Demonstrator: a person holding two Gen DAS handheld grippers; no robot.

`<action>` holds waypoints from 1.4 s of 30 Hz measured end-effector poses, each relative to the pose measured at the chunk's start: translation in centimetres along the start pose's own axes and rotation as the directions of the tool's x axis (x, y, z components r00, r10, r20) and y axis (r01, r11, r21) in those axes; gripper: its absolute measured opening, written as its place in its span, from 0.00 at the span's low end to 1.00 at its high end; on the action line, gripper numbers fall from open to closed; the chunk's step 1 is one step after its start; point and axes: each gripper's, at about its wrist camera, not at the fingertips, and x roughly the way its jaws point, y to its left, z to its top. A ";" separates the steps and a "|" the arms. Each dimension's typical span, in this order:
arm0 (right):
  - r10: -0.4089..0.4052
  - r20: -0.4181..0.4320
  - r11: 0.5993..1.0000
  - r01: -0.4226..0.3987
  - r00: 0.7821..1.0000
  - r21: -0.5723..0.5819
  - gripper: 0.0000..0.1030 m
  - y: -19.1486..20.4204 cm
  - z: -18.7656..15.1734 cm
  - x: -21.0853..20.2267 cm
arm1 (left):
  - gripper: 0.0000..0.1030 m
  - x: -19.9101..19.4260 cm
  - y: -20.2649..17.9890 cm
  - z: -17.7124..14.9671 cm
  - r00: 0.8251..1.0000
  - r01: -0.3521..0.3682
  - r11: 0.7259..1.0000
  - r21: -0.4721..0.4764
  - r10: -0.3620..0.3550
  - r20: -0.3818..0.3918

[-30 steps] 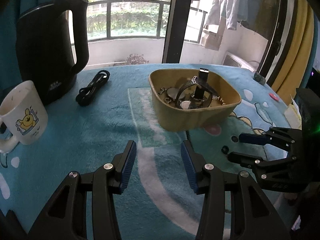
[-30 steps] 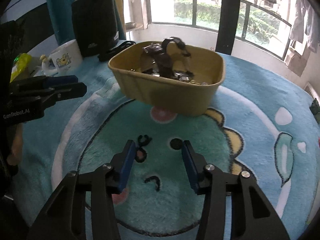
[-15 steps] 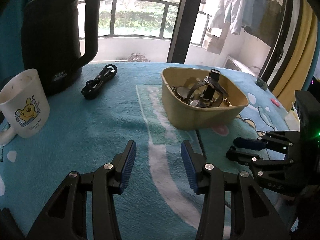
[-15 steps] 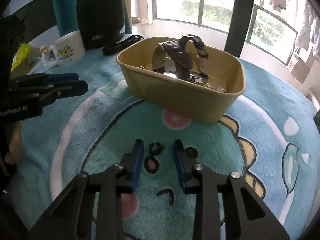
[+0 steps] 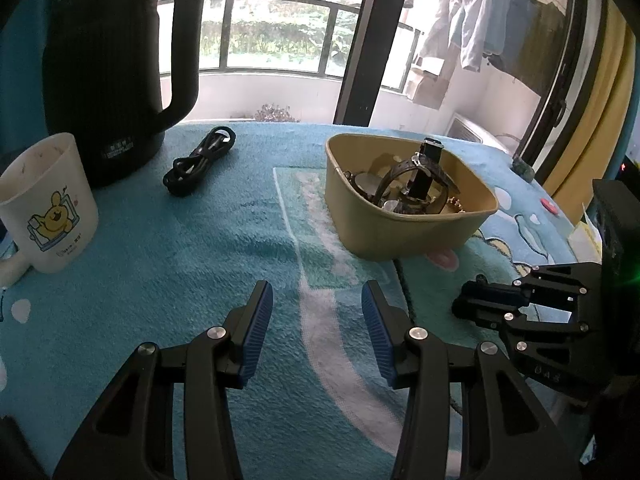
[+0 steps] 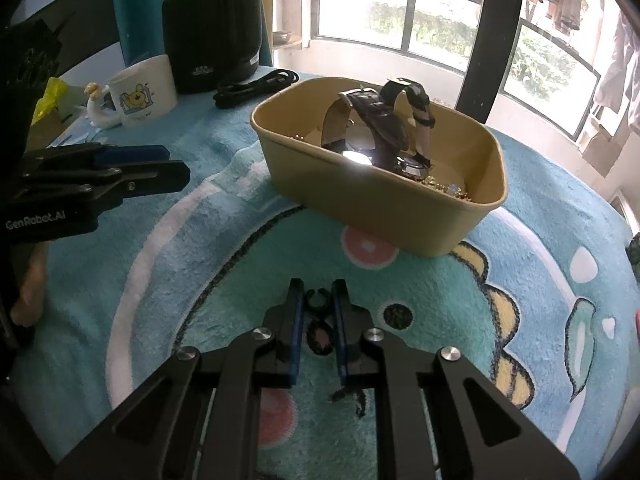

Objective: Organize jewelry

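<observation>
A tan bowl [image 5: 400, 236] [image 6: 384, 216] on the blue cartoon blanket holds watches [image 6: 380, 120] [image 5: 420, 176] and small jewelry. A small black open ring [image 6: 318, 299] lies on the blanket in front of the bowl. My right gripper [image 6: 317, 304] has closed in around the ring, one blue pad on each side, tips low on the blanket. It shows in the left wrist view [image 5: 472, 306] at the right. My left gripper [image 5: 316, 316] is open and empty, hovering left of the bowl. It shows in the right wrist view [image 6: 172, 168] too.
A black kettle [image 5: 116, 64] [image 6: 212, 20], a white cartoon mug [image 5: 48, 208] [image 6: 142, 94] and a coiled black cable [image 5: 200, 160] [image 6: 256, 84] stand at the far left. Window and balcony rail lie behind. A small dark thing [image 5: 522, 168] lies near the blanket's far right edge.
My right gripper has moved forward and down and narrowed from wide open until its pads flank the black ring. My left gripper stayed open and drifted slightly.
</observation>
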 end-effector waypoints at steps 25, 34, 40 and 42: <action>-0.080 0.151 0.996 0.075 0.985 0.042 0.12 -4.0 2.4 -5.8 | 0.48 -1.5 -3.7 4.9 0.998 -0.004 0.994 0.107 -0.003 0.068; -0.094 0.183 0.995 0.087 0.979 0.049 0.12 -5.9 4.4 -5.4 | 0.48 -0.4 -4.5 7.0 0.997 -0.009 0.991 0.137 -0.002 0.080; -0.092 0.187 0.995 0.086 0.978 0.042 0.12 -6.6 5.5 -4.7 | 0.48 0.8 -4.6 7.9 0.997 -0.005 0.989 0.147 -0.006 0.077; -0.091 0.185 0.995 0.085 0.978 0.042 0.12 -6.8 5.8 -4.4 | 0.48 1.1 -4.6 8.1 0.997 -0.004 0.989 0.148 -0.007 0.075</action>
